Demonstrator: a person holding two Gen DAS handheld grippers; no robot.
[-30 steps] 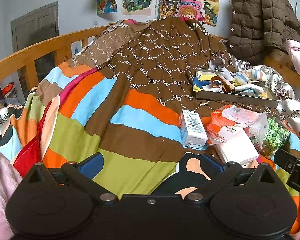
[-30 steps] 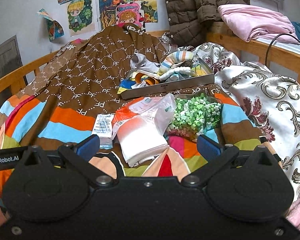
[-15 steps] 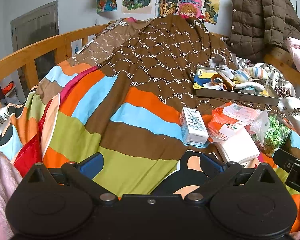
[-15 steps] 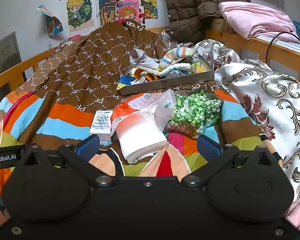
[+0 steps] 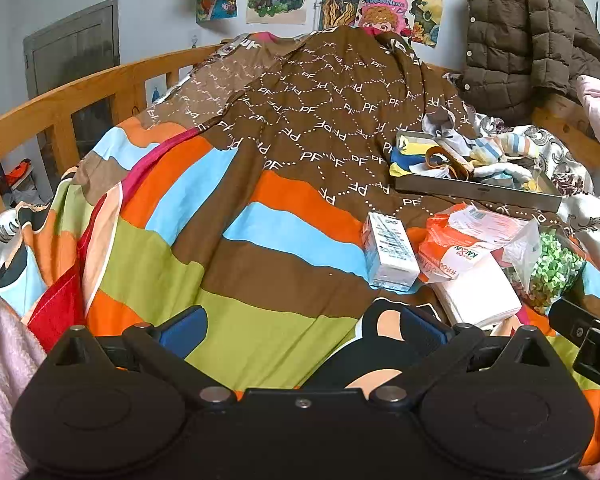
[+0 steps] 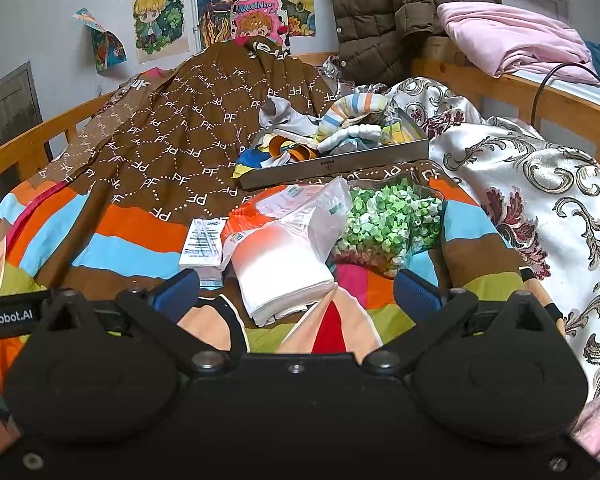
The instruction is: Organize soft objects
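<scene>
Both the left gripper (image 5: 302,326) and the right gripper (image 6: 296,290) hover over the bed (image 5: 260,292) with jaws apart, holding nothing. A metal tray (image 6: 332,168) heaped with socks (image 6: 352,110) sits toward the bed's far edge; nearer lie a tissue pack (image 6: 284,268), a small carton (image 6: 202,248) and a bag of green pieces (image 6: 384,224).

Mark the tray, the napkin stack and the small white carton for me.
tray (image 6: 336,168), right wrist view, on its near metal wall.
napkin stack (image 6: 286,276), right wrist view, on the bare white top.
carton (image 5: 390,250), left wrist view, on its printed top face.
</scene>
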